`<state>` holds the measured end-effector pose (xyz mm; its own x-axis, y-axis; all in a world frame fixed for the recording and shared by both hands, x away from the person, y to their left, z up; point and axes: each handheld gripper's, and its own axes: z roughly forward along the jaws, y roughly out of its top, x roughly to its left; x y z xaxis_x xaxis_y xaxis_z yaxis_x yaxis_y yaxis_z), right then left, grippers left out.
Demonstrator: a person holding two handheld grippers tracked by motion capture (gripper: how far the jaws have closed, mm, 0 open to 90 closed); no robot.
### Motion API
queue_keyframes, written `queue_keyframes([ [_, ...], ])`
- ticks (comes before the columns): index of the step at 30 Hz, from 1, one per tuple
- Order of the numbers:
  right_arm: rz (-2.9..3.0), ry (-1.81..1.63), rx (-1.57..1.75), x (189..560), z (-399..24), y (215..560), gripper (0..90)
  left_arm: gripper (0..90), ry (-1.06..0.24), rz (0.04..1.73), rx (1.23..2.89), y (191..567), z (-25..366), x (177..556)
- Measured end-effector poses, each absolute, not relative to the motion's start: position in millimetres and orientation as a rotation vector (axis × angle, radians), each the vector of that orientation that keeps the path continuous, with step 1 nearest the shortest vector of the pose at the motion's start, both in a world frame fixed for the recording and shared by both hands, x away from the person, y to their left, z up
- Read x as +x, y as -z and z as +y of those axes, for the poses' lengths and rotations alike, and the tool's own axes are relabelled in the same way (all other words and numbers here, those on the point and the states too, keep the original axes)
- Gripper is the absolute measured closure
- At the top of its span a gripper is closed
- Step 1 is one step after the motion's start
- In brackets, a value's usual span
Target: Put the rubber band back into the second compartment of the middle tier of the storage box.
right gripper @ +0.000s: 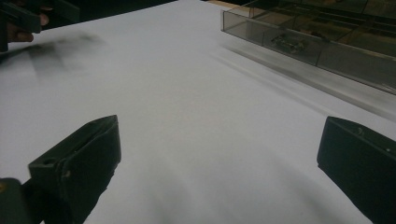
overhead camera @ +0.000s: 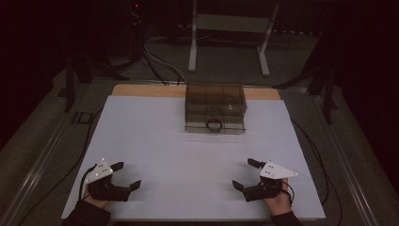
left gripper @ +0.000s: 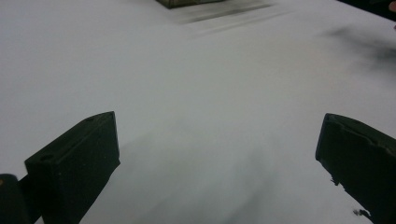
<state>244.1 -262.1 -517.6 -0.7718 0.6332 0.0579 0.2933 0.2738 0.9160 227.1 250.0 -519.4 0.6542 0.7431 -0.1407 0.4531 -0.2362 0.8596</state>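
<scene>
Fig.: start pose as I see it from remote station. My left gripper [overhead camera: 126, 175] near table's front-left corner, jaws spread wide, holding nothing. My right gripper [overhead camera: 246, 174] near front-right corner, likewise released, nothing between jaws. Clear drawer box [overhead camera: 215, 109] at far centre of white table [overhead camera: 188, 155], well apart from both; long axis runs left-right, front face toward me. High view shows dark ring handle [overhead camera: 214, 125] on front. Right gripper view adds compartment dividers, small metallic item [right gripper: 288, 42] inside; identity unclear.
</scene>
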Motion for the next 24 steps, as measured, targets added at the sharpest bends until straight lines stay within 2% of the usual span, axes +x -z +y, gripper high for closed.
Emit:
queue_keyframes([
  [12,2.232,-1.5,0.844,244,-262,517,0.0,0.4,-0.387,0.977,1.852,522,268,216],
  [24,2.242,-1.495,0.84,245,-260,518,0.0,0.4,-0.373,0.95,1.838,522,264,217],
])
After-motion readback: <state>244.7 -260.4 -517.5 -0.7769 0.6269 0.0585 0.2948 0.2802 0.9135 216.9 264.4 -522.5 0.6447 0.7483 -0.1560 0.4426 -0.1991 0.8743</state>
